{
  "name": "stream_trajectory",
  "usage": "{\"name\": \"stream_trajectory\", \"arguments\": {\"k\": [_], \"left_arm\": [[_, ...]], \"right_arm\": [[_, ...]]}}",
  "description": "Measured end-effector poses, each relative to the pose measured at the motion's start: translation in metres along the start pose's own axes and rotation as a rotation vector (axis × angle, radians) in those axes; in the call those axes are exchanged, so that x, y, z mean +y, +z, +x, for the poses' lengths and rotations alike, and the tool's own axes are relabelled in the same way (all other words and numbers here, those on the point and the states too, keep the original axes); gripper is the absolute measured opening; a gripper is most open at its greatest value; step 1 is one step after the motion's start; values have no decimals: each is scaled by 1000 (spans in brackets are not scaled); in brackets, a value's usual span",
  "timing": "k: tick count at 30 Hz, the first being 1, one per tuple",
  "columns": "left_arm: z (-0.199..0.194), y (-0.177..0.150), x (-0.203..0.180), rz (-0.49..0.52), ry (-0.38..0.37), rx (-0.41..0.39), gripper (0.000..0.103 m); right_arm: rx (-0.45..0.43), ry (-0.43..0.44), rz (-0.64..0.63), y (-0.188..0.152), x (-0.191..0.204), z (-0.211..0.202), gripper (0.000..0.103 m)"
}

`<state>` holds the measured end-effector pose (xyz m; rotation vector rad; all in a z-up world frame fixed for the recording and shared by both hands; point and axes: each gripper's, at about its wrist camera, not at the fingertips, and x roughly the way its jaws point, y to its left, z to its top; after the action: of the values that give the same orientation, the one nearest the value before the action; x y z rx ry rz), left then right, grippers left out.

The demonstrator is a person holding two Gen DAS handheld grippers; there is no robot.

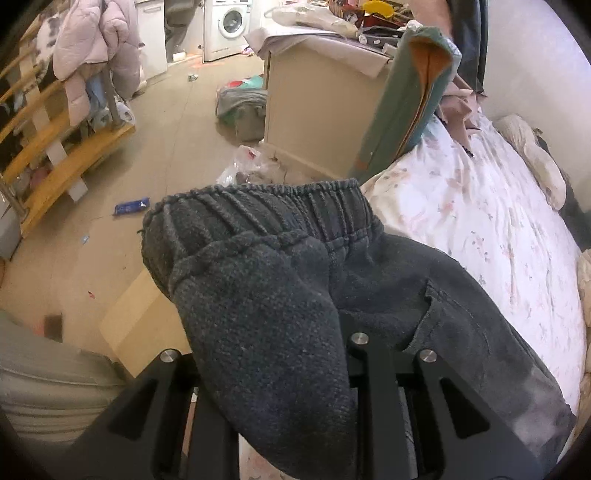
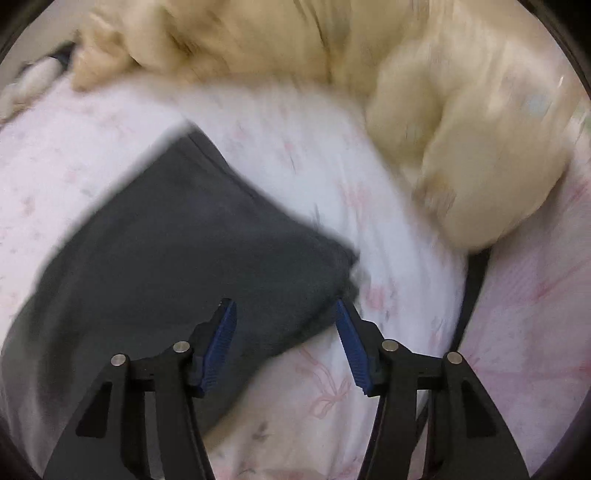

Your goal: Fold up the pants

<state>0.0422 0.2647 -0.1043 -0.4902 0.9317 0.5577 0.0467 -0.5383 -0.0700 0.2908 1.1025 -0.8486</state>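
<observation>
Cluttered bedroom floor fills the left wrist view, with a washing machine (image 1: 231, 27) at the far wall, a wooden rack (image 1: 55, 147) draped with a pink padded jacket (image 1: 96, 44), and a beige cabinet (image 1: 314, 107) beside the bed (image 1: 480, 221). A green garment with orange lining (image 1: 410, 103) hangs down in front of the cabinet.

Dark grey pants (image 1: 266, 295) lie on the bed's pale floral sheet. Their ribbed elastic waistband (image 1: 266, 203) is lifted close to the left camera, and the fabric drapes over the left claw (image 1: 280, 369), covering the fingertips. The cloth bunches between the black arms, so the left claw appears closed on the pants, though the pads themselves are hidden.

From the right wrist view, which is blurred, the pants (image 2: 166, 240) spread flat across the sheet (image 2: 406, 314), with one corner reaching toward the right claw (image 2: 284, 332). That claw stands wide, its blue ribbed pads (image 2: 221, 343) well apart and gripping nothing; the left pad sits over the dark fabric and the right one over bare sheet. A rumpled cream duvet (image 2: 461, 147) is heaped beyond the pants.
</observation>
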Motion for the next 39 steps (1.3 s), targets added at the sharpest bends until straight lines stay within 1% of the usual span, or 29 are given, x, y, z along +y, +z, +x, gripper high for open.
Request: {"name": "stream_trajectory", "arguments": {"k": [1,2,3,4,5,6,7,8,9,10,11,12,13,14,15,17,19,20,22,24,27,29,30,32,33,36,38,39], "left_arm": [[-1,1,0,-1,-3,2,18],[-2,1,1,-4,-6,3,18],[-3,2,1,-8,-8,2,18],[-4,2,1,-7,-9,-3,18],[-6,1,-1,-1,-6,-13,18],[-7,1,-2,4,-3,-21,18],[-8,0,-5,11,2,-30,18],[-10,-1,-7,22,11,-41,18],[-10,-1,-10,33,18,-48,18],[-10,-2,-13,54,29,-55,18],[-10,-3,-16,81,39,-63,18],[-10,-3,-16,84,38,-65,18],[-11,-3,-15,78,36,-63,18],[-11,-3,-12,65,25,-57,18],[-11,-2,-11,61,20,-55,18],[-12,-2,-11,77,14,-58,18],[-14,-4,-14,107,14,-71,18],[-15,-5,-17,126,10,-75,18],[-16,-9,-23,155,-7,-72,18],[-23,-13,-34,195,-13,-105,18],[-38,-12,-46,223,-42,-148,18],[-51,-11,-54,231,-75,-180,18],[-57,-13,-59,243,-84,-196,18],[-69,-17,-72,281,-101,-233,18],[-75,-20,-79,304,-108,-251,18],[-92,-33,-105,412,-103,-305,19],[-96,-44,-126,502,-78,-317,19],[-99,-49,-136,542,-74,-318,19]], "right_arm": [[-73,-2,-23,-2,6,-20,58],[-162,16,-45,-4,14,-47,59],[-219,72,-59,-8,22,-69,59],[-259,184,-80,-15,32,-93,59],[-257,321,-118,-24,48,-112,59],[-217,474,-164,-36,67,-125,59],[-135,646,-222,-53,92,-133,57],[-33,818,-284,-75,123,-137,39],[57,924,-334,-98,151,-139,11],[146,994,-393,-125,182,-140,7],[205,1043,-461,-155,213,-143,7],[239,1056,-520,-181,237,-145,3],[290,1073,-605,-216,268,-145,2],[326,1085,-642,-236,286,-142,2],[375,1100,-666,-259,304,-139,2],[445,1115,-684,-290,330,-135,2],[474,1135,-690,-311,349,-132,2],[472,1084,-707,-321,359,-126,1],[510,1013,-707,-336,369,-111,0],[553,1005,-678,-337,373,-96,0],[577,1021,-717,-322,370,-99,0],[553,1048,-712,-307,357,-107,2],[534,1059,-704,-296,348,-109,2],[487,1037,-686,-261,332,-111,3],[462,1028,-672,-242,319,-110,7],[416,985,-635,-193,278,-100,7],[415,976,-592,-168,252,-91,8],[411,965,-559,-157,239,-84,10]]}}
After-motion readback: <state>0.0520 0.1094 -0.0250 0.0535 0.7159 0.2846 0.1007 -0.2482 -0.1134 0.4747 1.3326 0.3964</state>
